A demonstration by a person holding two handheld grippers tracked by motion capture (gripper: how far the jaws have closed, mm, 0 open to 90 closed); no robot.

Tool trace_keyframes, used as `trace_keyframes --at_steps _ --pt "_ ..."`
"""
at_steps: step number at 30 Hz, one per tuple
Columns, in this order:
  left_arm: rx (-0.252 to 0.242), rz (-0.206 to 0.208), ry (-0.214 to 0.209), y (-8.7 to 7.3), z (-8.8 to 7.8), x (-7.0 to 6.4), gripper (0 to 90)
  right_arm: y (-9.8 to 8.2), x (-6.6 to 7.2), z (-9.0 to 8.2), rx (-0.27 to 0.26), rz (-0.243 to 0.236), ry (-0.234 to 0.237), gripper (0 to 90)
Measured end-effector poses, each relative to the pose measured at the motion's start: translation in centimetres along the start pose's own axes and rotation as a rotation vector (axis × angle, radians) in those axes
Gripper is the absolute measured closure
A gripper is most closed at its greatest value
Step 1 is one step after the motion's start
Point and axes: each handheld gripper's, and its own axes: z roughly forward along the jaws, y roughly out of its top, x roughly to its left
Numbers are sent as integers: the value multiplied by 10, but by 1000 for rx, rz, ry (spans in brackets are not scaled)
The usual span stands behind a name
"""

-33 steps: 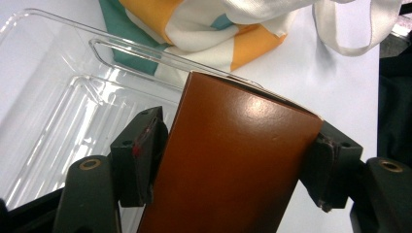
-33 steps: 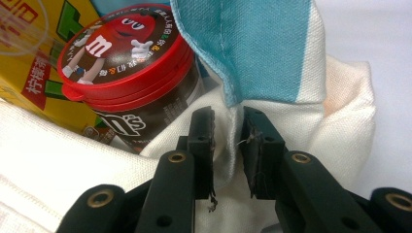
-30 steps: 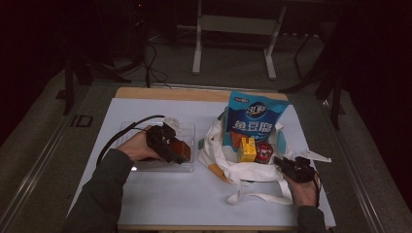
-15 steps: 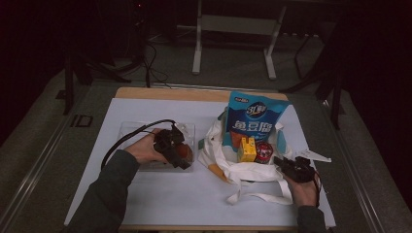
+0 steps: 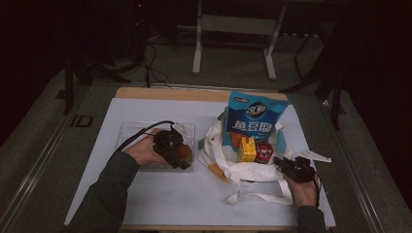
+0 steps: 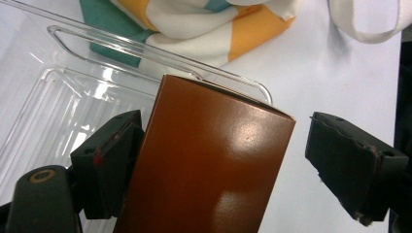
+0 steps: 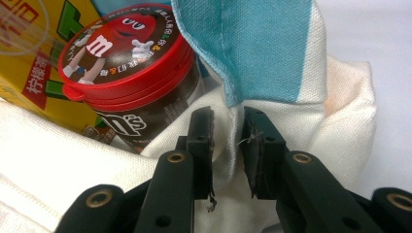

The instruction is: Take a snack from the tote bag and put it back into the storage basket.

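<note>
- left gripper jaws just spread, freeing the brown box over the clear tray.
- right gripper pinches the cloth bag; snacks remain inside.

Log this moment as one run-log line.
left gripper: open, glossy brown carton between fingers, over clear plastic tray | right gripper: shut on white cloth bag rim

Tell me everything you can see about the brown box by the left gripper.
The brown box is a glossy, plain carton with sharp edges and no print on the faces in view, probably coated card. It stands between the left gripper's jaws, which have just been opening: one pad lies against its side, the other stands clear. It sits in the clear plastic tray, near the corner closest to the striped cloth bag.
</note>
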Motion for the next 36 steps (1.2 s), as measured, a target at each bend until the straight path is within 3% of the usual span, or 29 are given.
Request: trace_keyframes --at_steps 13,16,20,28,36 --pt "7 28 34 0 4 -2 149 0 0 0 -2 2 2 743" --pt "20 62 63 1 5 -6 149 0 0 0 -2 1 3 742" --pt "9 91 67 2 3 -9 153 0 0 0 -1 0 1 737" --pt "-5 90 55 2 -1 -9 179 0 0 0 -1 0 1 737" --pt "-72 62 44 1 -10 -9 238 0 0 0 -2 1 3 733"
